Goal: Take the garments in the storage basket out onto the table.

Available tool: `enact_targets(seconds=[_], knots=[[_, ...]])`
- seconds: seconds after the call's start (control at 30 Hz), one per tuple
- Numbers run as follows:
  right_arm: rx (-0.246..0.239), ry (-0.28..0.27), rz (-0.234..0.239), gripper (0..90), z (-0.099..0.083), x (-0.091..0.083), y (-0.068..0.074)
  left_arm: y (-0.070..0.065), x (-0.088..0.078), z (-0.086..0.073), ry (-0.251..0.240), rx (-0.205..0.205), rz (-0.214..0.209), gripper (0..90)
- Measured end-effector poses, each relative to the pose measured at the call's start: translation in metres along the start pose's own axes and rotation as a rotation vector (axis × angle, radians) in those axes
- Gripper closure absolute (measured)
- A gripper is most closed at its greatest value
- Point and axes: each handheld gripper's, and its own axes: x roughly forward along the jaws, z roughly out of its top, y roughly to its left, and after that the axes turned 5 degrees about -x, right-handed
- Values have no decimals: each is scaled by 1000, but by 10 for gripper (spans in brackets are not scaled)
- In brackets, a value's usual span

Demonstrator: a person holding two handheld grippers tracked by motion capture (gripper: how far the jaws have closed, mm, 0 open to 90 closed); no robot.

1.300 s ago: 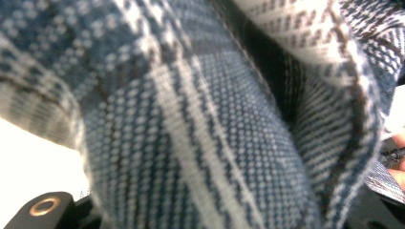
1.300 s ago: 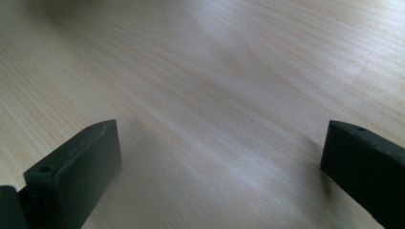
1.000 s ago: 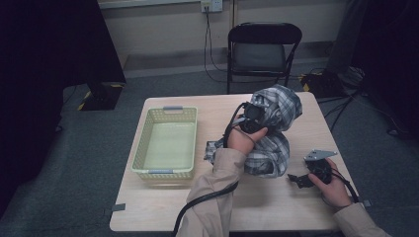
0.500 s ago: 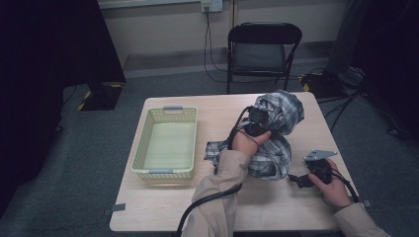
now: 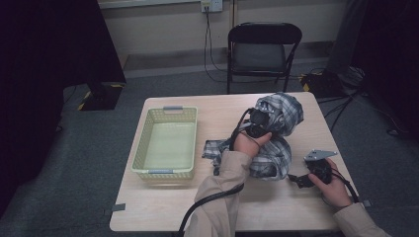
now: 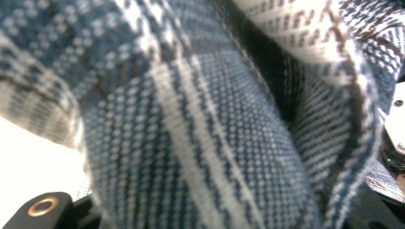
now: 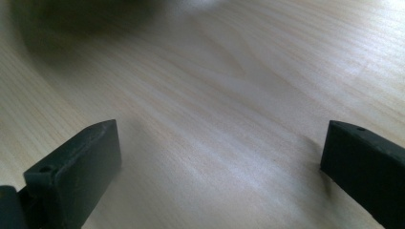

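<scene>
While the left claw (image 5: 259, 120) is clenched on it, the shirt (image 5: 276, 133) lies bunched near the worktop's (image 5: 207, 207) far right corner: blue, white and brown plaid, woven, one part lifted into a rounded heap. Nearer the right edge, the right claw (image 5: 299, 180) rests released on bare wood.

The plaid cloth (image 6: 200, 143) is a coarse woven fabric, its blue and white threads plainly showing, soft and matt. The worktop (image 7: 229, 95) is pale wood grain, smooth with a faint sheen, and the right tongs (image 7: 219, 167) are matt black plastic. The basket (image 5: 143, 148) is pale yellow perforated plastic.
</scene>
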Motion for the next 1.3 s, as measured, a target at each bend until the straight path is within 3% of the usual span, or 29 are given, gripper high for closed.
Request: enact_targets(seconds=[0.8,1.3], knots=[[-1,1,0,0,0,0,0,5,20,-8,34,-8,16,525],[-1,0,0,0,0,0,0,5,36,-14,79,-5,26,512]])
